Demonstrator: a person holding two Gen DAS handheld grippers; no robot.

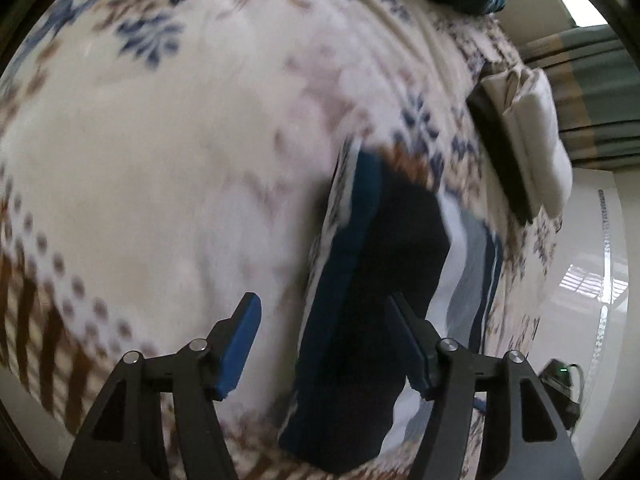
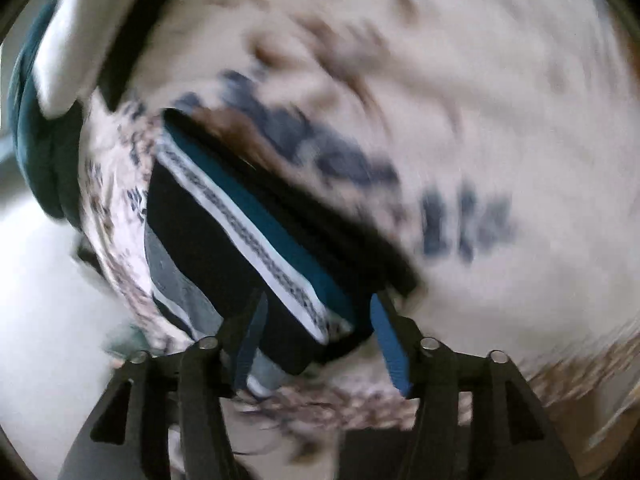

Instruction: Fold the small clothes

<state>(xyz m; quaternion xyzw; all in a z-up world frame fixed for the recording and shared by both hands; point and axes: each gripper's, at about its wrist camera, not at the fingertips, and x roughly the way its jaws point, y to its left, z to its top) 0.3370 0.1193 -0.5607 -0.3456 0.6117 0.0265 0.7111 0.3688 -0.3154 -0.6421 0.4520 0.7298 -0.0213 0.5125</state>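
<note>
Both hovering over the bed (image 1: 160,168), left gripper (image 1: 324,344) and right gripper (image 2: 316,340) with fingers apart, empty, above folded dark garment (image 1: 384,264) near bed's edge.

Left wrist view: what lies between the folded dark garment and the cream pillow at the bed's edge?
Only the floral blanket. In the left wrist view a patterned strip of it separates the dark folded garment from the cream pillow; nothing else lies there.

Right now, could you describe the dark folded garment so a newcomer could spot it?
Start at the floral blanket covering the bed. Near its edge lies the dark folded garment, just ahead of both grippers. Unlike the cream folded cloth farther back, it is navy and teal with a white patterned band.
</note>
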